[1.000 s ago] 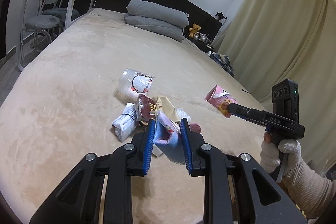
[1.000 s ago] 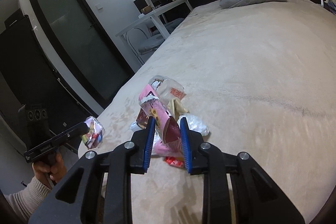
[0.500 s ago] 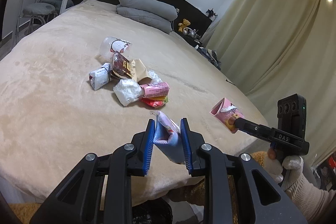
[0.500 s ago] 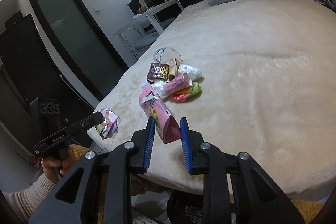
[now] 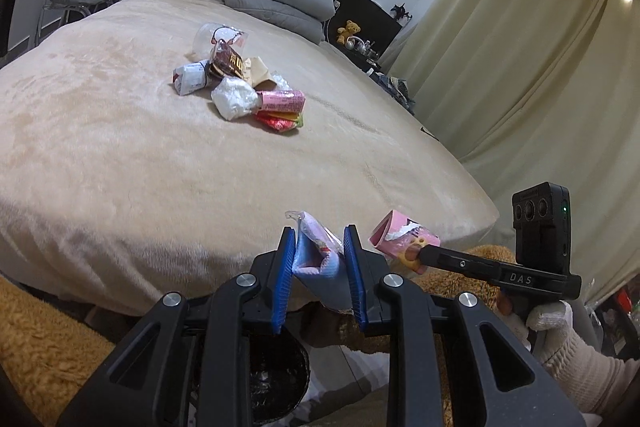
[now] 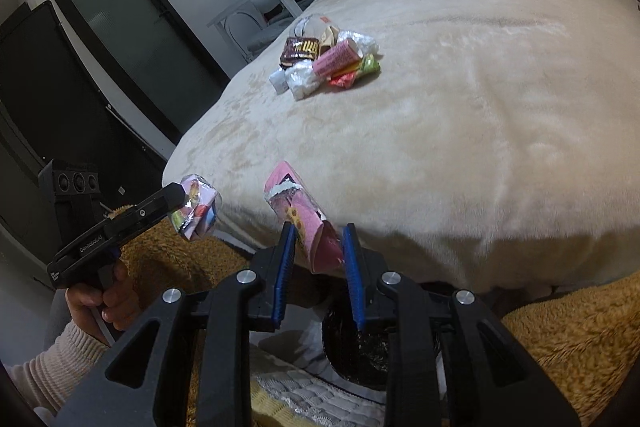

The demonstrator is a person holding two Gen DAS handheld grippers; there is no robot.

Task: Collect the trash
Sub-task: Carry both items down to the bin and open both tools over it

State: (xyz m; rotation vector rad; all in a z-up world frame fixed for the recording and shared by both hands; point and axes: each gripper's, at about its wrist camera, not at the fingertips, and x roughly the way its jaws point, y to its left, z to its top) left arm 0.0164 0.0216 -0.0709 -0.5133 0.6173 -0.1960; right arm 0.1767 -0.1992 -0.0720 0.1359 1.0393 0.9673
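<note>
Beige bed (image 5: 120,155) fills the room ahead of your fingers, with a trash pile (image 5: 240,87) lying well beyond them. Your left gripper (image 5: 319,259) pinches a bluish wrapper (image 5: 316,259); your right gripper (image 6: 319,255) pinches a pink wrapper (image 6: 308,223). Below both fingers sits a black bin (image 6: 360,351).

Bedspread (image 5: 120,147): plush beige cloth, matt, short nap. Rug (image 6: 580,323): shaggy tan pile, rough. Left gripper (image 5: 319,267): matt black plastic, ribbed blue pads, bright metal screws. Held wrappers, bluish (image 5: 320,259) and pink (image 6: 308,223): crinkled glossy film. Bin liner (image 6: 360,347): shiny black plastic.
</note>
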